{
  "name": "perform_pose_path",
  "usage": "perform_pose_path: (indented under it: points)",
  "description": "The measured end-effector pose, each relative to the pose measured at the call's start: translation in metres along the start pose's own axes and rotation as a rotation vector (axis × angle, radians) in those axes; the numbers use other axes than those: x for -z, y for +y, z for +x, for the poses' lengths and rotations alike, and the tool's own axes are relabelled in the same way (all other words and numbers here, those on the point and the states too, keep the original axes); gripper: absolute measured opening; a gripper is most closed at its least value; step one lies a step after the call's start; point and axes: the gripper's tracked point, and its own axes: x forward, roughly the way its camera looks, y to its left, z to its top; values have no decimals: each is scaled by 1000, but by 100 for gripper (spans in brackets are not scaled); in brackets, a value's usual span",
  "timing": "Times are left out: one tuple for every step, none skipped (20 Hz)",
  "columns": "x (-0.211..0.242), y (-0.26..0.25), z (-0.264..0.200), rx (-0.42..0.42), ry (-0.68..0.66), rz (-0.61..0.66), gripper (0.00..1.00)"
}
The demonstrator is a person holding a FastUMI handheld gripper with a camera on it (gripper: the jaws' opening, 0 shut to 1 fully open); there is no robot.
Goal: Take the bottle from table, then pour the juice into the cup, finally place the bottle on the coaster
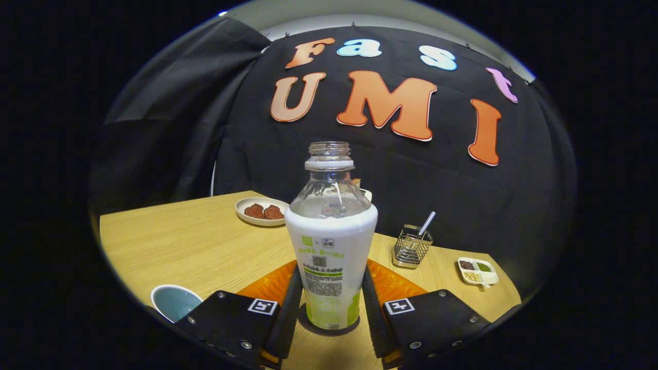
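Gripper view is showing my claw (pixel 331 308) sitting around the bottle (pixel 330 246), a finger at each side of its lower body; I cannot tell whether they are pressing it. Uncapped and upright, the bottle is standing on the dark coaster (pixel 329 329) on the worktop (pixel 205 246). I am seeing the cup (pixel 172 302) just beside the left finger.

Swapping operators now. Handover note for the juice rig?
Gripper: fingers on either side of the bottle, close against its lower body; can't confirm whether they press it.
Bottle: upright, uncapped, standing on the dark coaster on the table.
Cup: beside the left finger; contents not readable.
Done: bottle appears placed on the coaster; whether the pour happened can't be told from this view.
Left: probably open the fingers and back straight off without tipping the bottle.
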Motion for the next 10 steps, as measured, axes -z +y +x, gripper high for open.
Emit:
perform_pose_path:
  points:
    - [0,-1,3,-1,0,28,61]
    - [2,-3,7,-2,4,53,61]
    - [4,-5,10,0,11,73,61]
    - [9,-7,13,5,22,89,61]
    - [13,-9,16,8,34,105,61]
    - [18,-10,18,9,46,121,61]
    - [22,-11,19,10,56,138,61]
    - [26,-13,22,11,66,151,61]
    - [31,-14,24,15,75,159,61]
    - [37,-17,27,23,85,162,61]
